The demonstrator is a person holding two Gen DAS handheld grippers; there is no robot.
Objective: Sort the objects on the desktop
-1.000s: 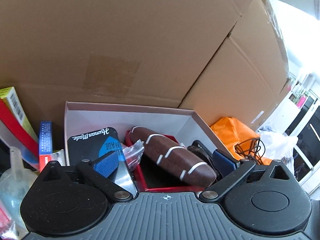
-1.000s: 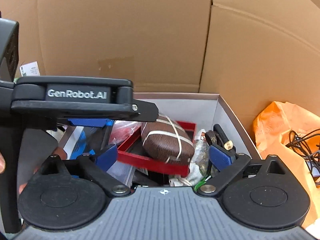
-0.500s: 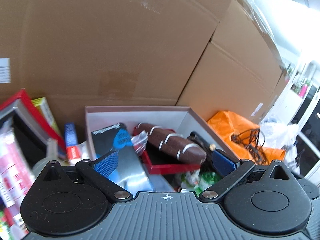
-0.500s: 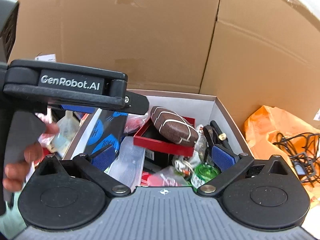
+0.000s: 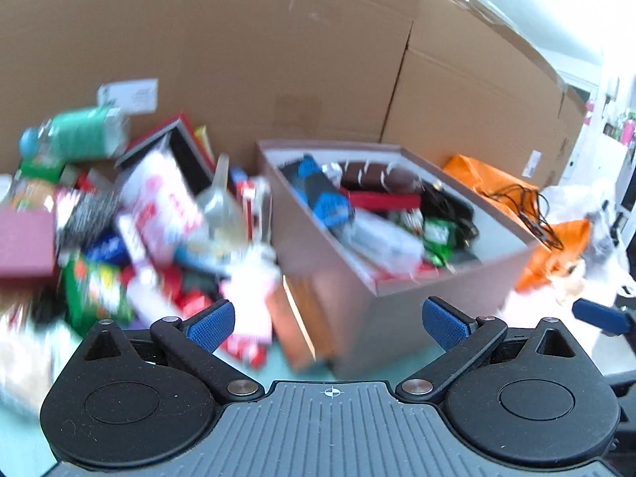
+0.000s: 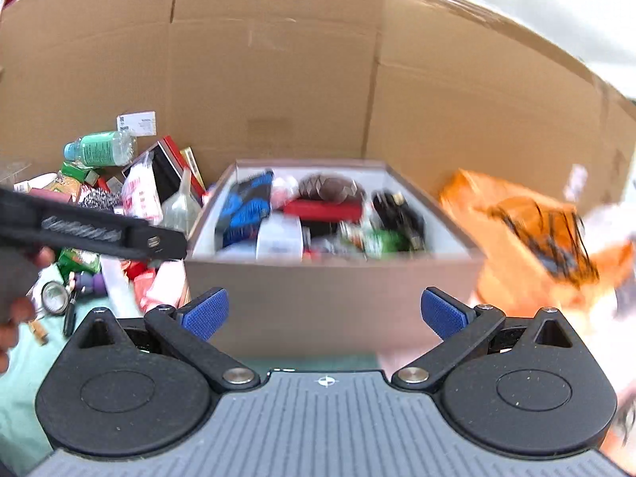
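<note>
A brown box holds sorted items: a brown striped pouch on a red tray, a black and blue packet, and black cables. A blurred pile of loose items lies left of the box. My left gripper is open and empty, in front of the box's near corner. My right gripper is open and empty, in front of the box's near wall. The left gripper's body shows at the left of the right wrist view.
Large cardboard boxes wall off the back. An orange bag with black wires lies right of the box. A green bottle lies on the pile. The table top is pale green.
Both grippers have pulled back and up from over the box. The box now sits farther off and the pile at its left has come into view. Both stay open and empty.
</note>
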